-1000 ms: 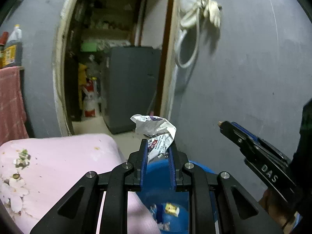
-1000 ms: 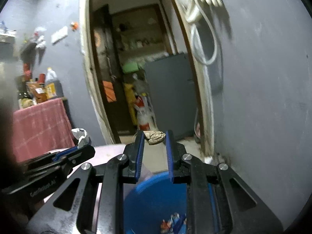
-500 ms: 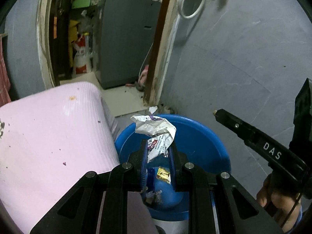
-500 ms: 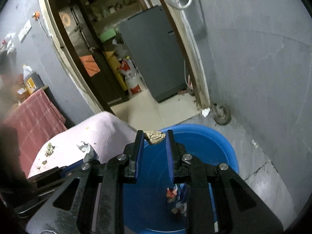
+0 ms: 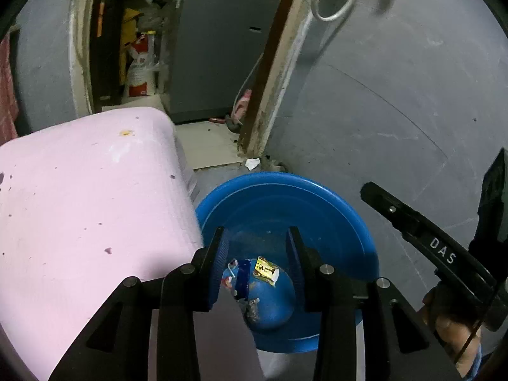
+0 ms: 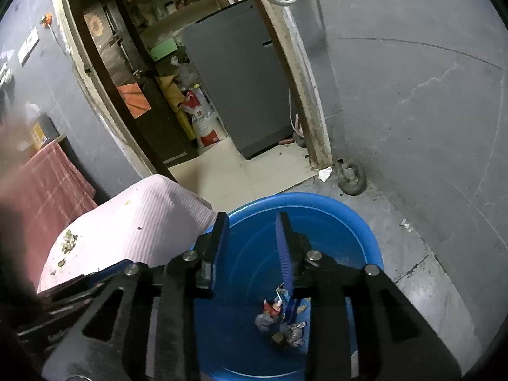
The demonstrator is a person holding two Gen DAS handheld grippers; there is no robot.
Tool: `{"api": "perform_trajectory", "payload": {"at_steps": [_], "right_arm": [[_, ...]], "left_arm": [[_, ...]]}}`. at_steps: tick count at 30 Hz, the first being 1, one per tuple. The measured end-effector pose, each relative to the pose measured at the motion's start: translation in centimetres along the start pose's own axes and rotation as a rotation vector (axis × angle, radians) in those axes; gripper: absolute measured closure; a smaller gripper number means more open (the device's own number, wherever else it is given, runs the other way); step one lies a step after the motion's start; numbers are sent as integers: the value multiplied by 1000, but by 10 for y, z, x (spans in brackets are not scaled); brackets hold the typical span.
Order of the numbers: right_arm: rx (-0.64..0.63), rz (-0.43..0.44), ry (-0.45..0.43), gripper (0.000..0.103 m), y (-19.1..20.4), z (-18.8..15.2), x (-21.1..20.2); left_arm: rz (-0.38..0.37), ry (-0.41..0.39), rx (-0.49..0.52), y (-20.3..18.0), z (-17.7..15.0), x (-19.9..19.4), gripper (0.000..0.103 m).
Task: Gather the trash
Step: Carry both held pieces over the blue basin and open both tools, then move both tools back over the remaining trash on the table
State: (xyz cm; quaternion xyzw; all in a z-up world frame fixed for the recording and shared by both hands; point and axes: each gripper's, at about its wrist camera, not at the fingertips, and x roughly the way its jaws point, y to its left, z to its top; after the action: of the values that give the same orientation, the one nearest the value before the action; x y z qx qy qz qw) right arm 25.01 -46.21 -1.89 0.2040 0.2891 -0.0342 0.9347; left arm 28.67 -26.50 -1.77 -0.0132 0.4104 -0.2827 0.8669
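Note:
A blue plastic tub [image 5: 317, 197] [image 6: 349, 219] stands on the floor beside a pink-covered table [image 5: 79, 190] [image 6: 136, 219]. Trash lies at its bottom: wrappers and crumpled paper [image 5: 265, 270] [image 6: 281, 320]. My left gripper [image 5: 257, 238] is open and empty above the tub. My right gripper [image 6: 252, 222] is open and empty above the tub too. The right gripper also shows in the left wrist view [image 5: 422, 231], at the right.
A small white scrap [image 5: 252, 163] [image 6: 325, 173] lies on the floor by the door frame. Crumbs lie on the pink table [image 6: 68, 241]. A doorway leads to a grey cabinet [image 6: 238, 73]. A grey wall stands close on the right.
Both grippers tilted down over the tub and opened. The crumpled paper left the left gripper and the brown scrap left the right one; both are now out of the jaws.

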Motion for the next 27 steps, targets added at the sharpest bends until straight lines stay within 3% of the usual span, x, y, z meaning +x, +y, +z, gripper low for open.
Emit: {"api": "perform_trajectory", "payload": {"at_steps": [3,8,11,13,18,20,27], "right_arm": [[0,3,-21,66,2,1,-4],[-18,17,-76,47,8,3,-12],[-40,35,-127,34,15,4,-19],[-58,47,-172,25,21,4,-26],[-99,84,-267,10,36,4,-42],[-110,102,-304,3,42,3,-47],[-174,149,-410,0,67,0,-64]], "left_arm": [[4,-31,-29,5,0,-11,64],[39,-132,-60,16,6,-40,48],[71,-200,-68,21,8,-58,36],[93,-253,-73,25,8,-71,22],[136,-360,-65,33,6,-98,15],[175,-400,-61,33,2,-109,2],[243,-515,-55,49,-4,-140,2]]}}
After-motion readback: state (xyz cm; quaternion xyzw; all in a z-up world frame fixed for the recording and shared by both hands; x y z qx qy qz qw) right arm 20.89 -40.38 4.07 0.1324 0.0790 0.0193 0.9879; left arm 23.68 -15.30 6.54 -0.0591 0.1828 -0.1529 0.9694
